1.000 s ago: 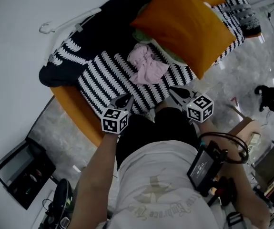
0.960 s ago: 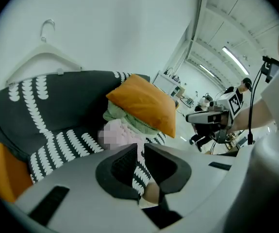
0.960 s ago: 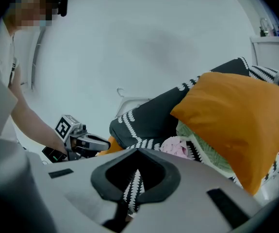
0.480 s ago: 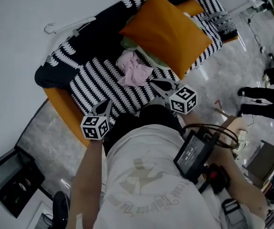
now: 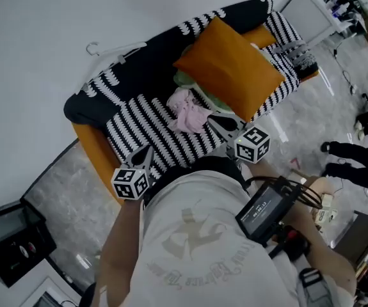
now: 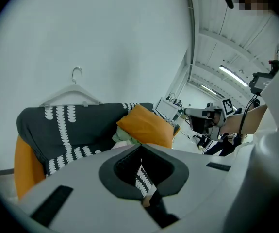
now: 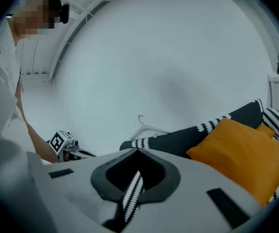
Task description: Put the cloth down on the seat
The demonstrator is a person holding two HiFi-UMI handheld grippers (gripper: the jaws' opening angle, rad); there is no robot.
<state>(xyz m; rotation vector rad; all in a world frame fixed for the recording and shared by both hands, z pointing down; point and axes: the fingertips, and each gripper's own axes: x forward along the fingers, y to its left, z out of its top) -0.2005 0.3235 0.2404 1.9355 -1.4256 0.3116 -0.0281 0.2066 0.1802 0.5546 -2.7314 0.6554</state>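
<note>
Head view: nearest is the person's soft white shirt (image 5: 190,235) with faded print. A flat black box (image 5: 265,208) with wires sits by the right arm. In front of the shirt, each hand holds a gripper with a checkered cube on it.

The left gripper (image 5: 146,152) has its jaws pressed together, with nothing in them. The right gripper (image 5: 217,119) has its jaws together too. They make a thin point and hold nothing.

Under both jaw tips is the seat (image 5: 142,117), which wears a black cover (image 5: 129,75) with rows of white marks. The pink cloth (image 5: 189,110) lies on the seat in a soft crumpled heap. It is just past the right jaws' tip, and farther off, ahead and to the right of the left jaws.

Beyond the cloth a plump, smooth orange cushion (image 5: 232,66) leans over something pale green (image 5: 187,82). Farther still, a thin white hanger (image 5: 116,48) rests on top of the cover, against the plain white wall (image 5: 36,37).

Only the head view shows the pink heap clearly, and the shiny grey floor (image 5: 62,197) too. The left gripper view shows the hanger's curled hook, the sofa's orange side (image 6: 25,164) and long lights (image 6: 234,74) high up. The right gripper view shows the other gripper's cube, off to the left of its own jaws. Each gripper view shows a narrow strip of the cover through the slit between its own jaws.
</note>
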